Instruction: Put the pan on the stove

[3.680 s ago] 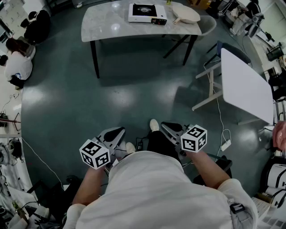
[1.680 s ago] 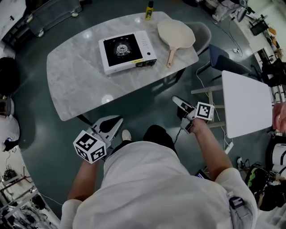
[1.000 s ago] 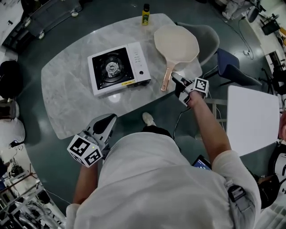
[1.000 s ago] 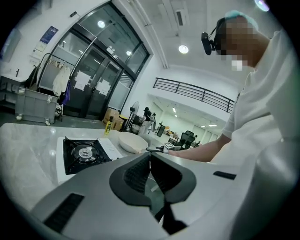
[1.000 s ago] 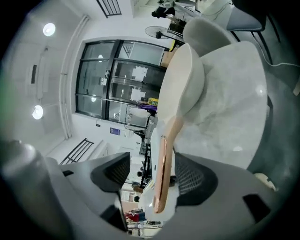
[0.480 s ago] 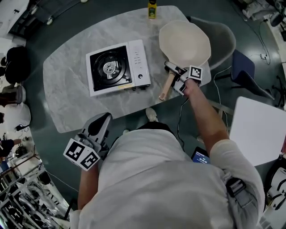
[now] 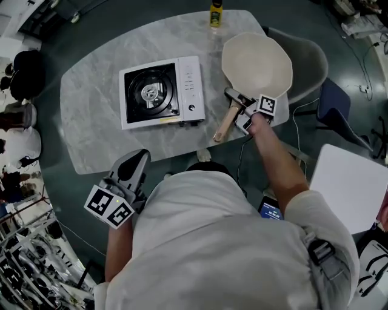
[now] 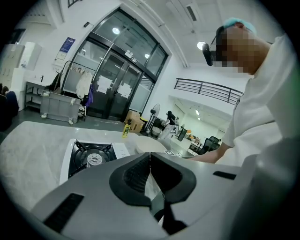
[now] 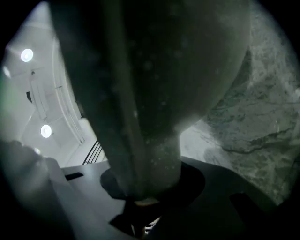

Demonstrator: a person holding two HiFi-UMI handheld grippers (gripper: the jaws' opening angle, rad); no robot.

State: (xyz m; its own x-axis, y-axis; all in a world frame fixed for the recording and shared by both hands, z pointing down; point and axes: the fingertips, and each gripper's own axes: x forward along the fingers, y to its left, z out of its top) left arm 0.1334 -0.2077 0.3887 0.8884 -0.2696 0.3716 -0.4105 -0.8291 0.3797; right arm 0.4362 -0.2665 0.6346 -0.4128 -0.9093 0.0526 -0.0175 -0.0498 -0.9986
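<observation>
Right gripper (image 7: 237, 108) is clamped on the wooden handle (image 7: 225, 124) of the pan. Its jaws have just been closing, and the right gripper view shows the handle's neck seated between them with the pan's dark underside filling the view above. Left gripper (image 7: 138, 158) hangs off the bench at its 7 o'clock edge, with jaws together and nothing between them.

In the head view the marble bench (image 7: 97, 133) is the largest thing. On it, a little toward 9 o'clock from its middle, sits the white portable gas stove (image 7: 189, 91), with its black burner plate facing up and bare. The cream frying pan (image 7: 257, 63) lies at the bench's 2 o'clock side, well apart from the stove. Its handle points toward 7 o'clock, and its far rim seems to reach the bench edge above a grey chair (image 7: 309, 57). A small yellow bottle (image 7: 215, 13) stands at the 12 o'clock edge.

The pan looks stiff and fairly wide, so most of its weight should sit out in the bowl, ahead of the grip. Held by the handle alone, it will likely want to dip at the front or roll about the handle. The wood looks smooth and tapered, so it could slip in the pads. The hold is near where the handle meets the bowl, which seems the better place since the leverage is shortest there. Keeping it level on the way to 9 o'clock should let it settle flat on the burner supports.
</observation>
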